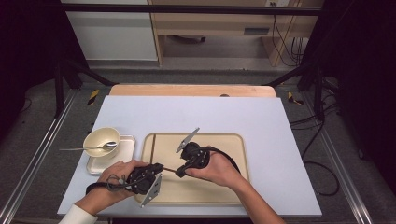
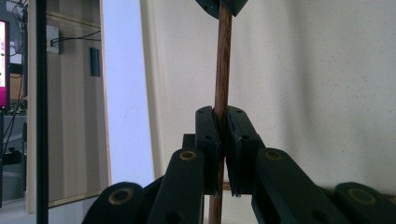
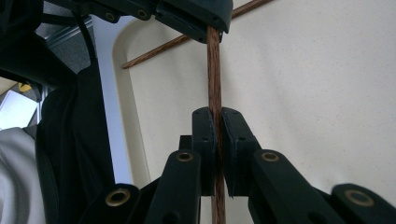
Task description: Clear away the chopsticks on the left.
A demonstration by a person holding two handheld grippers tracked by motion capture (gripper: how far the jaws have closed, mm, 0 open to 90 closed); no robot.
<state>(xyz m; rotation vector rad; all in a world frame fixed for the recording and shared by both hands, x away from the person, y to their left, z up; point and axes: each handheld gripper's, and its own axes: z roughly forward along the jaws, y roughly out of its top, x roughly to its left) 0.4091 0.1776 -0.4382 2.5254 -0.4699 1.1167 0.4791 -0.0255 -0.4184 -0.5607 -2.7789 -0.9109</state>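
Both our tongs, left (image 2: 223,140) and right (image 3: 215,135), pinch one wooden chopstick (image 2: 223,70) end-to-end, its axis spanning them above the tray (image 1: 233,140).

Grey floor (image 1: 37,121) surrounds the table (image 1: 196,91); pale wooden cabinets (image 1: 210,23) stand behind.

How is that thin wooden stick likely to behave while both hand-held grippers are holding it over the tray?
The wooden stick looks stiff: it runs straight between the left hand-held gripper and the right hand-held gripper. Being so slender, it is probably light, and might snap if bent. Its round shape suggests it could roll on the tray if dropped.
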